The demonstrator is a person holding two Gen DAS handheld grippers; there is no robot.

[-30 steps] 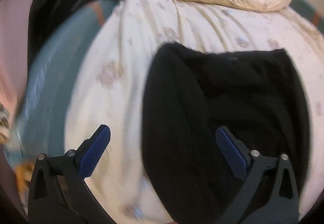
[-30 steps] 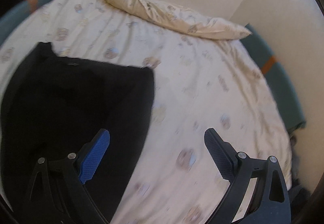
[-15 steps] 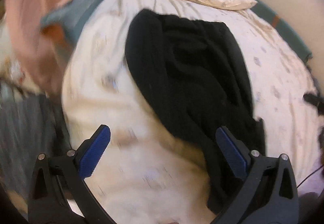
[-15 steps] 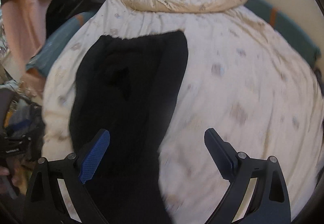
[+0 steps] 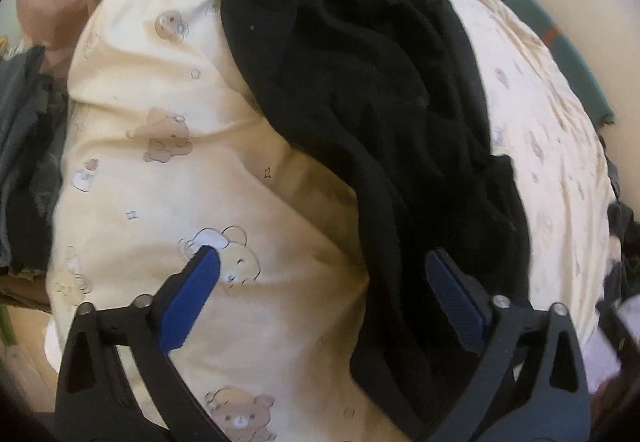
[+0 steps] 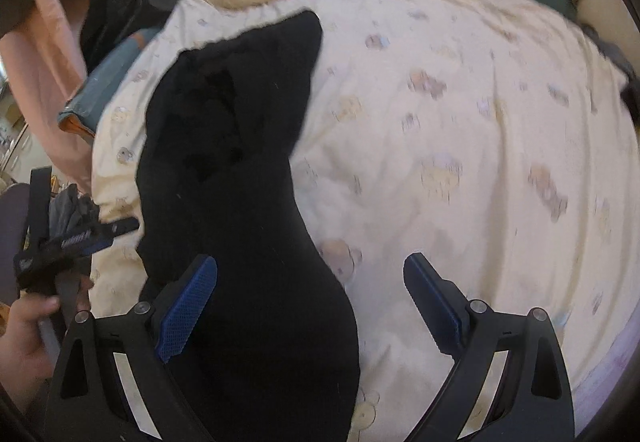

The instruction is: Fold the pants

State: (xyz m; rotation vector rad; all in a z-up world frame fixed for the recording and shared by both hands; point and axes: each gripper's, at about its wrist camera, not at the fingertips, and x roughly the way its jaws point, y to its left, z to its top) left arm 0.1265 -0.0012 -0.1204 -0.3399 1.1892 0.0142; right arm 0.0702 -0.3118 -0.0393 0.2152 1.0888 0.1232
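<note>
Approach is judged the step in hand: the black fleece pants (image 5: 380, 130) lie lengthwise on the cream bear-print bed cover (image 5: 168, 170), ungripped, both the left gripper (image 5: 320, 282), its jaws just slightly narrowed, and the right gripper (image 6: 310, 282) hanging wide open over their near end, which must next be straddled and pinched.

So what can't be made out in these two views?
- Black pants: the near end runs off the bottom edge in both views.
- Right wrist view: bedsheet print is motion-blurred.
- Left tongs: mostly cut by the right view's left edge.
</note>
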